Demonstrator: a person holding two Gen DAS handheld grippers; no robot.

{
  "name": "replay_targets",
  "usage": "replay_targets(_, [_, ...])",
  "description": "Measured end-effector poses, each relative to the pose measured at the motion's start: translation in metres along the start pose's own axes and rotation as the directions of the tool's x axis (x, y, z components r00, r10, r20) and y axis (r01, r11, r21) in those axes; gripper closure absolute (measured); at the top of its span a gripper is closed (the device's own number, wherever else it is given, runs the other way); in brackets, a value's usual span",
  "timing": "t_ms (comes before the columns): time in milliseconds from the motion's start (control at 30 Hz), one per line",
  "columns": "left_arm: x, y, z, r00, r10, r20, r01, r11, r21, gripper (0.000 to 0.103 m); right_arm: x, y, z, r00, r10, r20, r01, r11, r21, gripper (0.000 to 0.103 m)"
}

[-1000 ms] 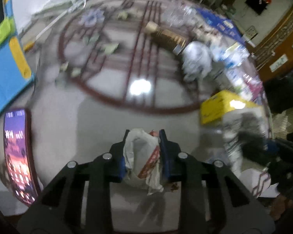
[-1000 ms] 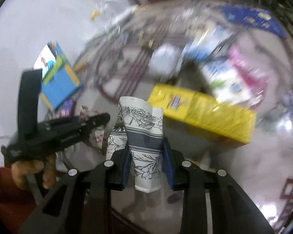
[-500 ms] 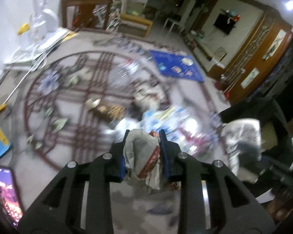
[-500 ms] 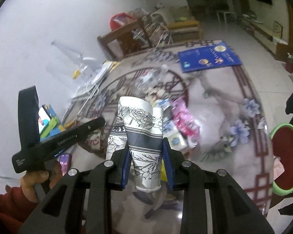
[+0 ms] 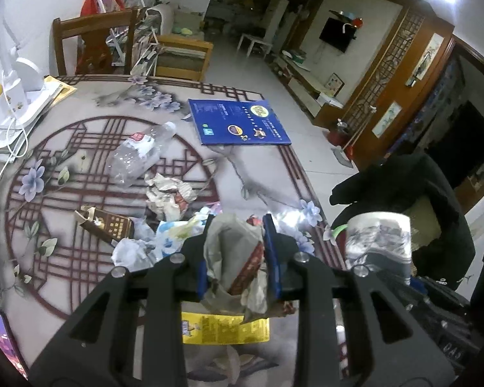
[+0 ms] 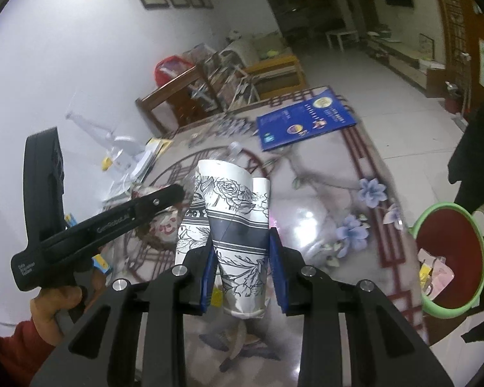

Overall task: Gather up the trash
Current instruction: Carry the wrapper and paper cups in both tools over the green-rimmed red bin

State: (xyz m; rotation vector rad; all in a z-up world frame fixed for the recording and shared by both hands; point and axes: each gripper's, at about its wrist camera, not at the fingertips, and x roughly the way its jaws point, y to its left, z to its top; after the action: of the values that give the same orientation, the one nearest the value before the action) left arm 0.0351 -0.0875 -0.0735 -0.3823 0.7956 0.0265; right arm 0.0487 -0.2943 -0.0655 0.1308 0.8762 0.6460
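Both tools lifted higher, crumpled wrapper (image 5: 235,258), squashed floral paper cup (image 6: 232,238)

A phone (image 5: 1,342) left of the left gripper (image 5: 238,258) was cut off by the frame edge; a yellow box (image 5: 224,327) lay partly hidden beneath its fingers.

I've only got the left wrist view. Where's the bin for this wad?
Observer: The right wrist view shows a green-rimmed bin just past the table edge, on the right.
Operator: Anything in it?
Observer: Yes, a pinkish wrapper lies inside.
Operator: What exactly is the right gripper holding?
Observer: The right gripper is shut on two crushed paper cups, side by side between the pads.
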Motion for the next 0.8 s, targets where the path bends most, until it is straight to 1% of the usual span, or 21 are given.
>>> replay_targets(200, [0.002, -0.003, 0.002, 1.000, -0.006, -0.013, 0.006, 1.000, 0.004, 0.075, -0.013, -0.020, 0.005, 0.998, -0.041, 0.038, 0.039, 0.999, 0.033, 0.074])
replay_targets(400, [0.003, -0.013, 0.004, 1.000, -0.017, -0.013, 0.017, 1.000, 0.008, 0.075, -0.024, -0.039, 0.011, 0.996, -0.066, 0.065, 0.062, 0.996, 0.066, 0.073])
replay_targets(800, [0.017, -0.036, 0.008, 0.999, -0.037, -0.026, 0.038, 0.999, 0.035, 0.075, -0.034, -0.062, 0.012, 0.993, -0.090, 0.080, 0.083, 0.992, 0.098, 0.073])
